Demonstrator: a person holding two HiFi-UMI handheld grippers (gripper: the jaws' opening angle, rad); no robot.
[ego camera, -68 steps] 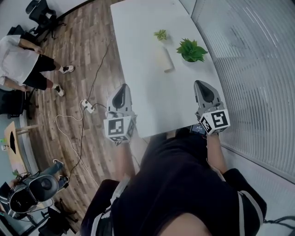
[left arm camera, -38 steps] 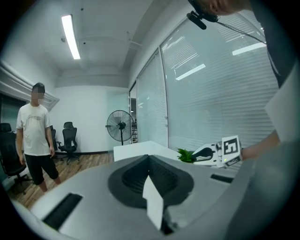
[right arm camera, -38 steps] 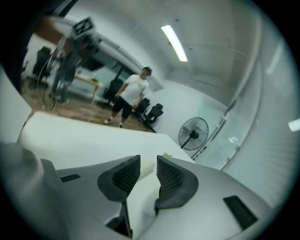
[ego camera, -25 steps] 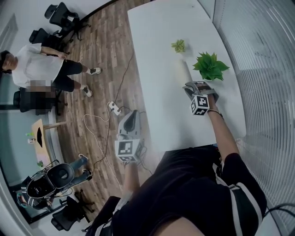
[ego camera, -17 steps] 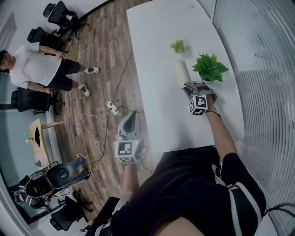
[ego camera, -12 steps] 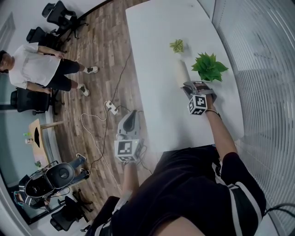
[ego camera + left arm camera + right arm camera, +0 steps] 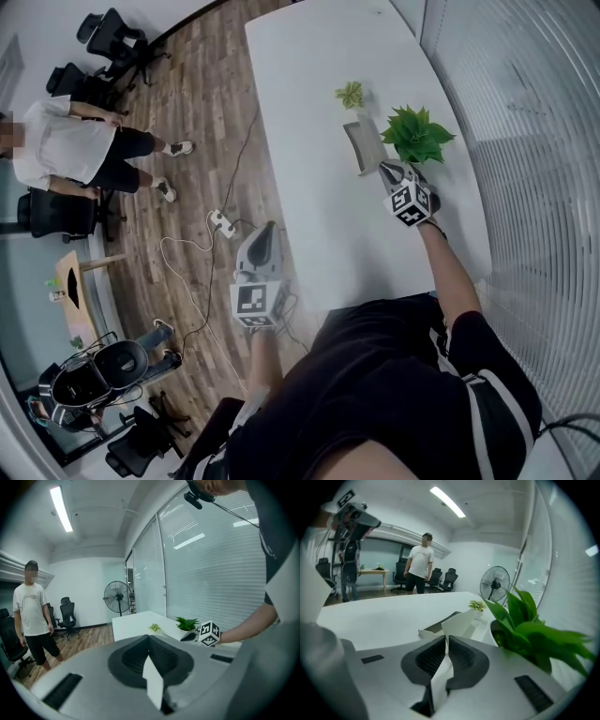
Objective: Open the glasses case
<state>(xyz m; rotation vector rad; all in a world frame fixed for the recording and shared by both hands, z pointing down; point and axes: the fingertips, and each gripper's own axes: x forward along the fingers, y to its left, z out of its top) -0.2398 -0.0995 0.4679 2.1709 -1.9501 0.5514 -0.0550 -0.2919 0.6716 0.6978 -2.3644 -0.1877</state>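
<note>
Right, my right gripper is pinched narrow on the raised lid of the glasses case, open on the tabletop beside the potted plant; my left gripper is closed, empty.

In the right gripper view, the lid edge of the glasses case is lost between the pinched jaws of the right gripper, whose body hides the case's near end. The big plant is cut off at 3 o'clock. In the head view, the case's inside is too small to see. The face of the standing person is blurred.
</note>
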